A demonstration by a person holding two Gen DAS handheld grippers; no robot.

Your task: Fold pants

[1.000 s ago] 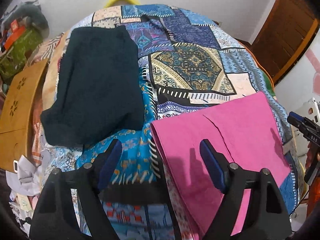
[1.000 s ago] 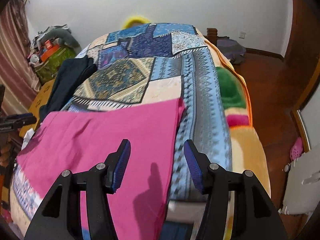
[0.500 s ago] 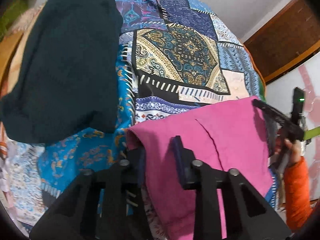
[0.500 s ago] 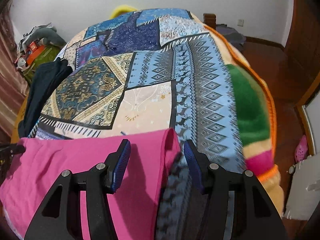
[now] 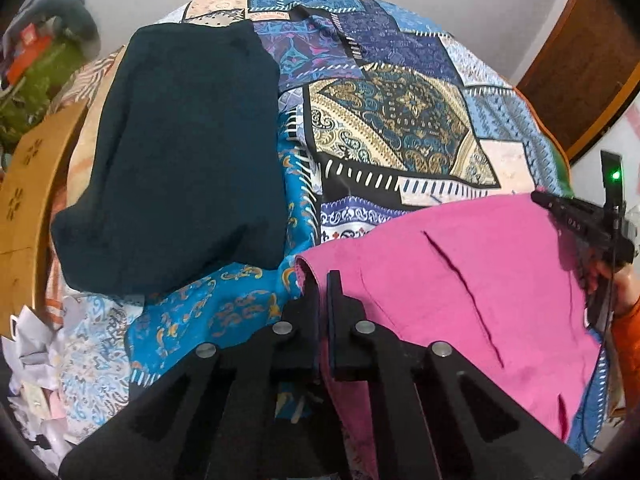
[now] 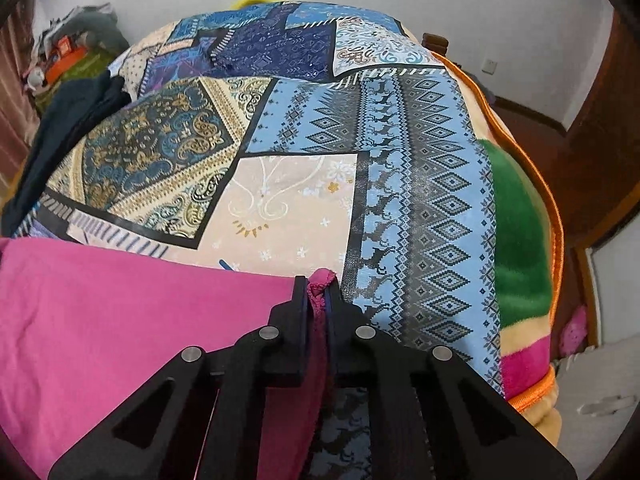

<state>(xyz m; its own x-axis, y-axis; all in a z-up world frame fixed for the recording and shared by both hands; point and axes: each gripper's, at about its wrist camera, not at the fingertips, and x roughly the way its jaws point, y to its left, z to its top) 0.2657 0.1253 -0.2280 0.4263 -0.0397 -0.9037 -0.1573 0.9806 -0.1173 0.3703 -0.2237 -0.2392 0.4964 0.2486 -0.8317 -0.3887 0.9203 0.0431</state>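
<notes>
**Inspector:** Report the fingers first

**Operator:** On my left gripper (image 5: 323, 280) the fingers are drawn narrow, pinching the near left corner of the pink pants (image 5: 460, 292). On my right gripper (image 6: 318, 288) they are likewise drawn together, clamped on the bunched hem at the far right corner of the pink pants (image 6: 120, 320)

**Inspector:** Where do the pants lie?

**Operator:** Flat on the near end of the bed, over the patchwork bedspread (image 5: 392, 120), spanning between my two grippers. A dark crease runs diagonally across the fabric in the left wrist view. The right gripper (image 5: 580, 220) shows at the garment's far edge there, held in a hand with an orange sleeve

**Inspector:** Surroundings?

**Operator:** A dark folded garment (image 5: 180, 160) lies on the bedspread to the left, apart from the pink pants. A wooden board (image 5: 28, 184) stands at the bed's left side, and a green and orange blanket edge (image 6: 516, 240) runs down the right
</notes>
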